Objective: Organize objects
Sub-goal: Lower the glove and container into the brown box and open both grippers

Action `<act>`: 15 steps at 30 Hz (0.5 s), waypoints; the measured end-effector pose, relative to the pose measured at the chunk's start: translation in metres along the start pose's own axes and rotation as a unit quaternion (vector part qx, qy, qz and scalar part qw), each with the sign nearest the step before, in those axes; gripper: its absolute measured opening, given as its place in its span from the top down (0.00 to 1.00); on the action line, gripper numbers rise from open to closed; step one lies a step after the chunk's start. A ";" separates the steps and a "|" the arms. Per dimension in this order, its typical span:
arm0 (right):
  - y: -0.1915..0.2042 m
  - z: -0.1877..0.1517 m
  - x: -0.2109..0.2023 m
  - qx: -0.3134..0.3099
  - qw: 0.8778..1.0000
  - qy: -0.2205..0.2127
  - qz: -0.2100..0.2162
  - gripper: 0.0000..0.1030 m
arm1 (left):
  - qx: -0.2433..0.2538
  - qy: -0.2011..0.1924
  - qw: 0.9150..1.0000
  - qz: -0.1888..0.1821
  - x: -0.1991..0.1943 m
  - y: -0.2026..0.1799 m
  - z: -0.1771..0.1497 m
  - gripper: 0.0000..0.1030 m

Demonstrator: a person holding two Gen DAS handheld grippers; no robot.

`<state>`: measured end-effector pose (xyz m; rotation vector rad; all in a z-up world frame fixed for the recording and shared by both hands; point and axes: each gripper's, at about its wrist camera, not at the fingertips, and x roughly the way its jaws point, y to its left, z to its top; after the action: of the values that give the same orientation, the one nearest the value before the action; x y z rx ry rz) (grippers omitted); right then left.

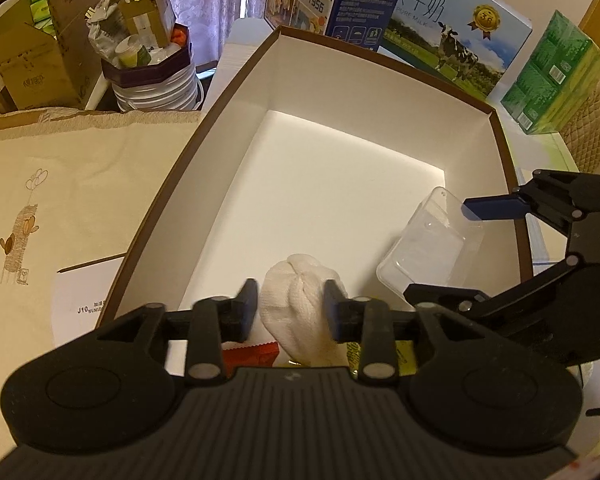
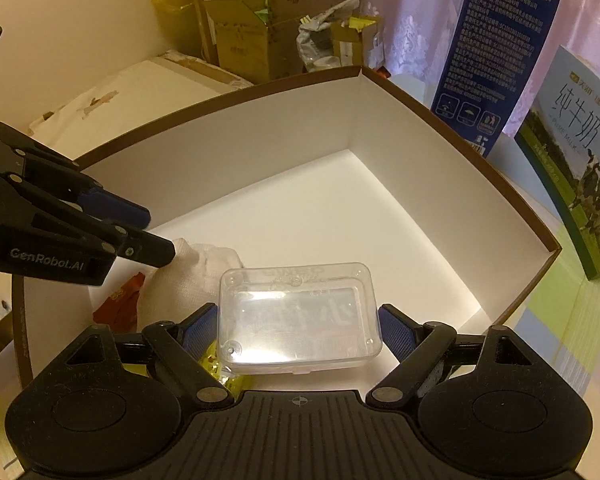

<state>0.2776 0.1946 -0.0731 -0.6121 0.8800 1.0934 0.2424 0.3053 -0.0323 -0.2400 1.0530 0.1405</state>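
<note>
1. At far left in the left wrist view a cream cloth (image 1: 80,184) with a small embroidered figure lies flat, with a white printed sheet (image 1: 86,300) just beside the left wall of the box.
2. The large white box (image 1: 236,92) with a brown rim sits open; its floor is mostly bare toward the far wall and far corners, and everything in it is crowded at the near edge.
3. The left gripper (image 1: 291,307) sits at the near edge of the box, its fingers narrowed around a white cloth bundle (image 1: 296,304), one finger on each side; contact looks likely, though the left finger is blurred.
4. Under that bundle a red wrapper (image 1: 256,354) and a yellow-green packet (image 1: 356,354) lie on the box floor, partly hidden.
5. To the right, the clear plastic case (image 2: 300,316) is held between the blue pads (image 2: 396,330) of the right gripper (image 2: 298,330), opened about to the case's width, near the right wall of the box and just beside the bundle.
6. Beyond the far rim stand a dark blue carton (image 1: 360,0) and a milk carton (image 1: 456,32); green packs (image 1: 556,76) stand at far right.
</note>
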 end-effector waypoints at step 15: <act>-0.002 -0.012 -0.027 0.008 1.000 -0.029 0.010 0.15 | -0.003 -0.009 1.000 0.017 -0.013 -0.001 -0.004 0.29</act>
<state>0.2711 0.1708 -0.0563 -0.5579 0.8453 1.1156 0.2334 0.3033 -0.0227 -0.2259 1.0392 0.1757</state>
